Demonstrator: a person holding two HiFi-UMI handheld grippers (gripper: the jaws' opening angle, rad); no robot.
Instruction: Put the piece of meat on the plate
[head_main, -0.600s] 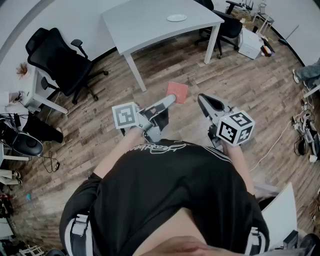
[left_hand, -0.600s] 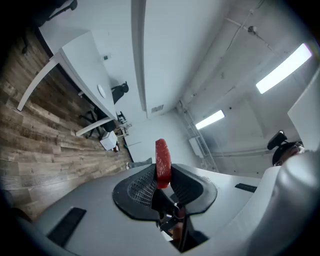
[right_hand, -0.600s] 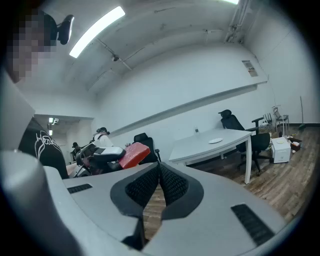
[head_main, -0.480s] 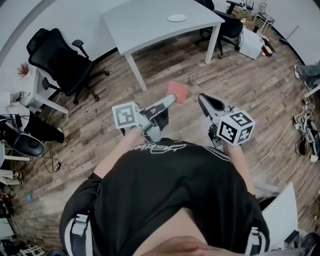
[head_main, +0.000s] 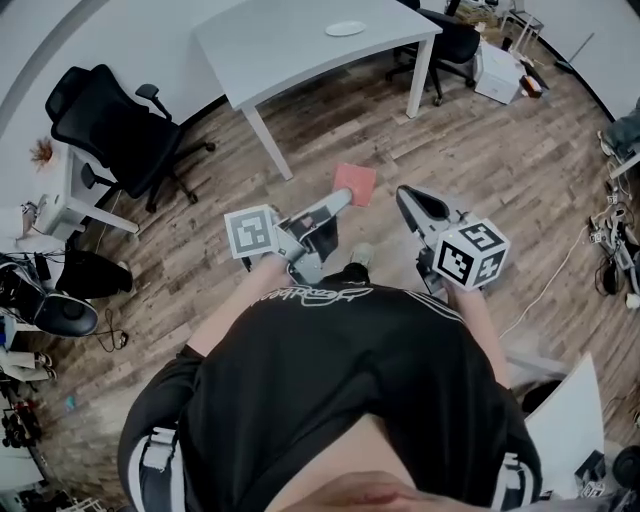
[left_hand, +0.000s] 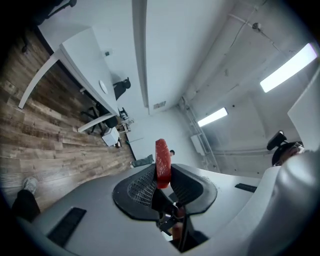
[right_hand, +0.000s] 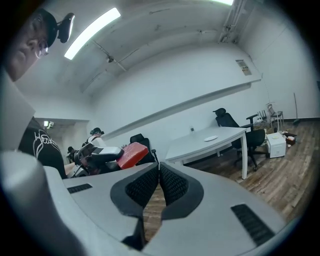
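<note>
My left gripper (head_main: 345, 197) is shut on a flat red piece of meat (head_main: 355, 184), which sticks out past the jaw tips above the wooden floor. In the left gripper view the meat (left_hand: 162, 163) stands edge-on between the two black pads. My right gripper (head_main: 408, 203) hangs beside it to the right, its jaws shut with nothing between them (right_hand: 159, 172). The right gripper view shows the meat (right_hand: 132, 154) at the left, in the other gripper. A white plate (head_main: 346, 28) lies on the far white table (head_main: 290, 50), well ahead of both grippers.
A black office chair (head_main: 110, 120) stands left of the table, with more chairs and a white box (head_main: 496, 72) at the table's right end. Cables and clutter line the left and right edges. Wooden floor (head_main: 480, 170) lies between me and the table.
The table, chairs and floor have shifted slightly up and left in the head view, and a shoe now shows below the grippers. Both grippers hold their pose and the meat stays gripped.
</note>
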